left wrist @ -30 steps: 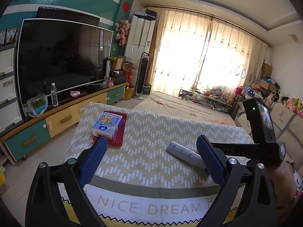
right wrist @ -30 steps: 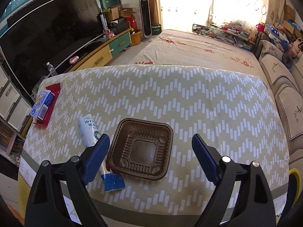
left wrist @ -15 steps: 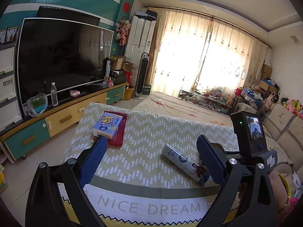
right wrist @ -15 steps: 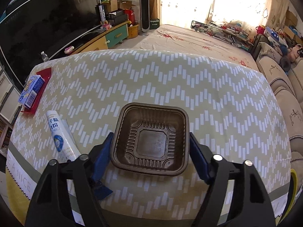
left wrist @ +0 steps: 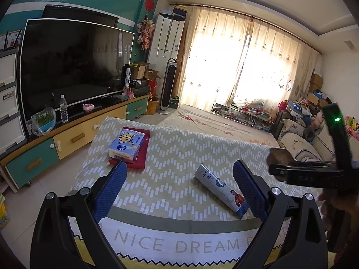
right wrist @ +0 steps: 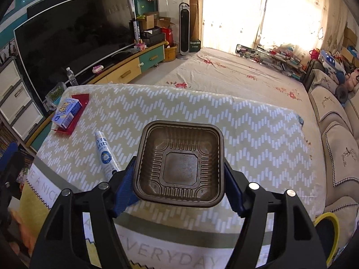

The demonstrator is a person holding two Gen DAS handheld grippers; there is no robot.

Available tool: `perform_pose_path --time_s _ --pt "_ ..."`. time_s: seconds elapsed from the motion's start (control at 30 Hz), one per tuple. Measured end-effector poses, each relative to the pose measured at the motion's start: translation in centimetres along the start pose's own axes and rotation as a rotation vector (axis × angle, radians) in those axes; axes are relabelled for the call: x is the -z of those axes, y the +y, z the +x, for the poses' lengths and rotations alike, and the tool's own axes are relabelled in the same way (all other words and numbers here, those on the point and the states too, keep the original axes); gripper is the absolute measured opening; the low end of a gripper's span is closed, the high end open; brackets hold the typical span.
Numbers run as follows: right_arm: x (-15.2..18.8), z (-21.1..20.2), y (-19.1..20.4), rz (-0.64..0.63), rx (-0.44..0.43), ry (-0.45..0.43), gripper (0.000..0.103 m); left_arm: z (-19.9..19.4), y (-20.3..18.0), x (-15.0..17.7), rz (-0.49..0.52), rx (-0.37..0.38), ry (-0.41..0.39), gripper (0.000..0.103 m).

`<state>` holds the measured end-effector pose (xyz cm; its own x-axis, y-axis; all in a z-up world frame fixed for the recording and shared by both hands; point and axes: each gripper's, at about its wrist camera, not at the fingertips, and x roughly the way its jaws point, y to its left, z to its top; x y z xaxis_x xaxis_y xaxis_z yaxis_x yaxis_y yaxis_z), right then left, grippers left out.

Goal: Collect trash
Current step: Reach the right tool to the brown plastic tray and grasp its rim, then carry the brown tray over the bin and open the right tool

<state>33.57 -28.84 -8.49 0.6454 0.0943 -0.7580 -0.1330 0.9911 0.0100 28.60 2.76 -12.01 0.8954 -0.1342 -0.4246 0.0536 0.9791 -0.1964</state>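
Observation:
My right gripper [right wrist: 179,168] is shut on a brown square plastic tray [right wrist: 179,159]; the blue pads press its left and right rims and hold it above the table. A corner of that tray [left wrist: 279,155] and the right gripper [left wrist: 303,170] also show at the right of the left wrist view. A white and blue tube [right wrist: 105,154] lies on the chevron tablecloth [right wrist: 258,134] just left of the tray. My left gripper [left wrist: 180,168] stands open with nothing between its fingers, and the tube [left wrist: 221,187] lies close to its right finger.
A blue tissue pack [left wrist: 126,143] sits on a flat red box [left wrist: 143,154] at the table's far left corner. A yellow-rimmed container [right wrist: 329,224] shows at the lower right. A sofa [right wrist: 336,134] runs along the right, a TV cabinet [left wrist: 74,134] along the left.
The right gripper's jaws closed on the brown tray's rims and lifted it off the cloth. The left gripper kept still and open.

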Motion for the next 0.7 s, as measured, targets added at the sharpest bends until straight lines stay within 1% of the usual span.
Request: perform_pose_path --time_s 0.13,0.23,0.3,0.4,0.53,0.6,0.7 --pt "2.4 -5.4 -2.7 0.011 0.017 -0.081 0.067 -0.1 -0.4 0.2 0.014 -0.003 -0.003 0.094" --pt "5.5 -8.5 -6.2 0.071 0.054 -0.119 0.067 0.0 -0.7 0.3 0.028 -0.007 -0.006 0.094" --pt "7.9 -10.0 -8.9 0.122 0.1 -0.127 0.067 0.0 -0.9 0.3 0.037 -0.006 -0.004 0.094" --pt "11.4 -11.5 -13.3 0.202 0.192 -0.115 0.067 0.1 -1.3 0.5 0.057 -0.007 -0.002 0.094" --pt "15.4 -12.0 -19.0 0.314 0.303 -0.064 0.068 -0.1 -2.0 0.7 0.082 -0.007 -0.007 0.094" --pt "17.1 -11.9 -21.4 0.366 0.345 -0.034 0.068 -0.1 -2.1 0.7 0.091 -0.009 -0.006 0.094" --pt "19.4 -11.1 -24.2 0.437 0.382 0.006 0.068 0.0 -2.4 0.8 0.098 -0.009 -0.002 0.094"
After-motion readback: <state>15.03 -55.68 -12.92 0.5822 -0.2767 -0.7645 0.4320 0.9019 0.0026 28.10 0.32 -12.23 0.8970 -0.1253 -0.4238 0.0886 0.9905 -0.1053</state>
